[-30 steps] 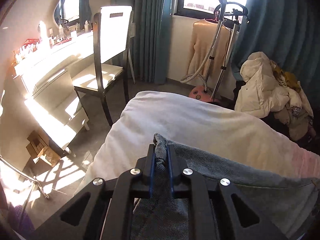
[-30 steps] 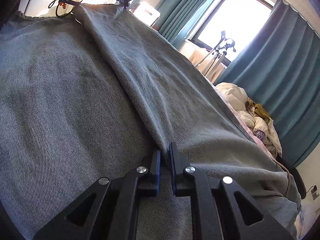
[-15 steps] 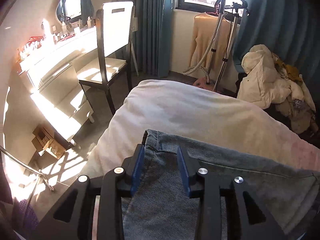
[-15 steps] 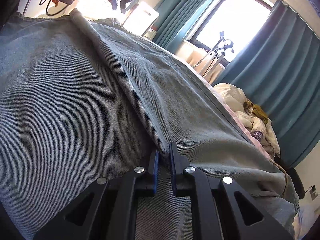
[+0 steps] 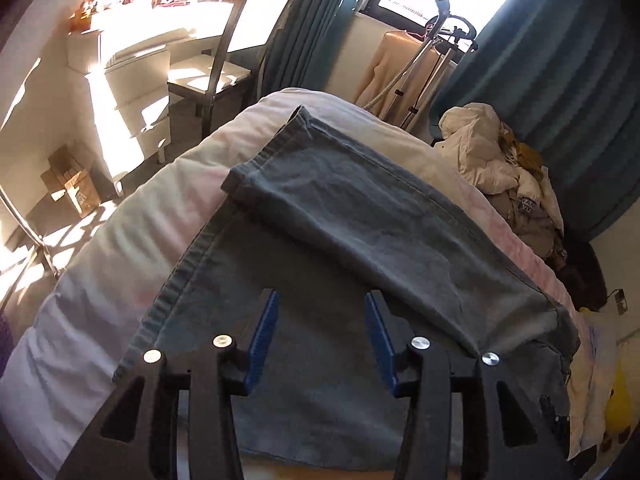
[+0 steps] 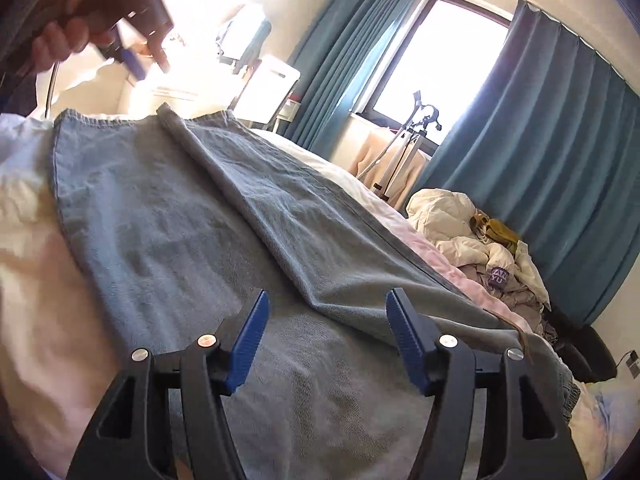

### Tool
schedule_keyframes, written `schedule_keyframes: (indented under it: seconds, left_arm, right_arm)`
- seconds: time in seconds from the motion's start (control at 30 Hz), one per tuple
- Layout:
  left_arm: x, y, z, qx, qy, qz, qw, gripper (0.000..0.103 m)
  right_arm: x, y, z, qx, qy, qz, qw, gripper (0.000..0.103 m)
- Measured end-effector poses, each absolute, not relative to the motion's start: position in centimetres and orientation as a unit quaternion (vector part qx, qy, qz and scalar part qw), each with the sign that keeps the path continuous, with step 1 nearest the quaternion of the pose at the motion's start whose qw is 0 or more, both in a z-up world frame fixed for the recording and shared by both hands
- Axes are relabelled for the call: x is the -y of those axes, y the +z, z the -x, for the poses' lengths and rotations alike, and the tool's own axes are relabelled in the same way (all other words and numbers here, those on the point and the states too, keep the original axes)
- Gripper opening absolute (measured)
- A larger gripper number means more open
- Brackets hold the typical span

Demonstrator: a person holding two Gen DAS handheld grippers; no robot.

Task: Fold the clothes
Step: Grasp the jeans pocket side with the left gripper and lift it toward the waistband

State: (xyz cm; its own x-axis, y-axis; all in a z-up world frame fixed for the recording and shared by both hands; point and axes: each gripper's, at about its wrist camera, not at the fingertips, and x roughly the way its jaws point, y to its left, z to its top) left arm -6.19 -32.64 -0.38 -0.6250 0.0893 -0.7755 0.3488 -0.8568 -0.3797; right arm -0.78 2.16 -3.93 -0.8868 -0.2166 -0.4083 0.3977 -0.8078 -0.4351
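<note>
Grey-blue jeans (image 5: 360,220) lie flat on the pale bed cover (image 5: 120,240), one leg folded over the other, its hems at the far end. My left gripper (image 5: 321,296) hovers open above the nearer part of the jeans, with nothing between its blue pads. In the right wrist view the jeans (image 6: 180,220) stretch away over the bed (image 6: 24,220). My right gripper (image 6: 328,294) hangs above the folded edge with its jaws opening and gripping no cloth. A hand (image 6: 60,40) with the other gripper shows blurred at the top left.
A chair (image 5: 256,12) and a sunlit dressing table (image 5: 160,20) stand beyond the bed's left side. A garment steamer (image 5: 436,40) stands by the window. A heap of clothes (image 5: 492,160) lies at the right, before teal curtains (image 6: 540,140). Cardboard boxes (image 5: 72,184) sit on the floor.
Both grippers have let go of the jeans' fold and opened. The left one has drawn back from the hem end; the right one has lifted off the cloth.
</note>
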Motion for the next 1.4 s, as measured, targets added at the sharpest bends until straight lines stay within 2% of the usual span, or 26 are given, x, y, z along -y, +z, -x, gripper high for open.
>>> schedule_keyframes:
  seconds: [0.27, 0.43, 0.5, 0.57, 0.77, 0.93, 1.0, 1.1, 1.13, 1.17, 1.23, 1.37, 1.4]
  left_arm:
    - [38.0, -7.7, -3.7, -0.496, -0.765, -0.401, 0.088, 0.046]
    - [39.7, -10.6, -5.7, -0.569, -0.728, -0.376, 0.068, 0.046]
    - [39.7, -11.4, -5.6, -0.586, -0.721, -0.366, 0.052, 0.046]
    - [39.5, -11.9, -5.5, -0.593, -0.721, -0.355, 0.047, 0.046]
    - [38.8, -12.5, -3.9, -0.592, -0.725, -0.35, 0.043, 0.046]
    - [38.6, -12.1, -2.6, -0.571, -0.738, -0.356, 0.046, 0.042]
    - [38.5, -12.2, -2.0, -0.57, -0.739, -0.356, 0.049, 0.038]
    - [38.2, -12.2, -1.2, -0.563, -0.745, -0.355, 0.054, 0.033]
    - [38.1, -12.0, -0.9, -0.554, -0.75, -0.356, 0.059, 0.028]
    - [37.9, -11.7, -0.6, -0.544, -0.757, -0.358, 0.063, 0.018]
    - [37.5, -10.9, 0.0, -0.521, -0.772, -0.358, 0.065, 0.007]
    - [37.1, -8.9, 0.4, -0.48, -0.8, -0.352, 0.075, 0.004]
    - [37.2, -8.4, 0.4, -0.479, -0.803, -0.346, 0.078, 0.004]
  right_arm:
    - [-10.0, 2.5, -2.6, -0.144, -0.956, -0.214, 0.137, 0.062]
    - [-18.3, 7.2, -4.3, -0.061, -0.964, -0.238, 0.097, 0.062]
    - [-22.6, 7.8, -4.7, -0.025, -0.965, -0.255, 0.054, 0.063]
    - [-27.3, 8.0, -5.0, 0.014, -0.96, -0.279, -0.006, 0.063]
    - [-43.0, 3.3, -7.1, 0.281, -0.895, -0.32, -0.131, 0.063]
    - [-50.6, -2.8, -9.3, 0.451, -0.804, -0.336, -0.197, 0.063]
    - [-52.0, -4.9, -9.4, 0.482, -0.767, -0.359, -0.224, 0.063]
    - [-52.7, -7.0, -9.0, 0.536, -0.743, -0.353, -0.193, 0.063]
    - [-52.9, -7.7, -8.8, 0.552, -0.734, -0.351, -0.183, 0.063]
    - [-52.8, -7.8, -8.1, 0.549, -0.737, -0.353, -0.175, 0.063]
    - [-52.7, -8.1, -6.9, 0.547, -0.741, -0.353, -0.163, 0.063]
    - [-52.9, -9.2, -5.3, 0.559, -0.737, -0.345, -0.162, 0.062]
    - [-53.0, -9.4, -4.9, 0.555, -0.739, -0.344, -0.164, 0.051]
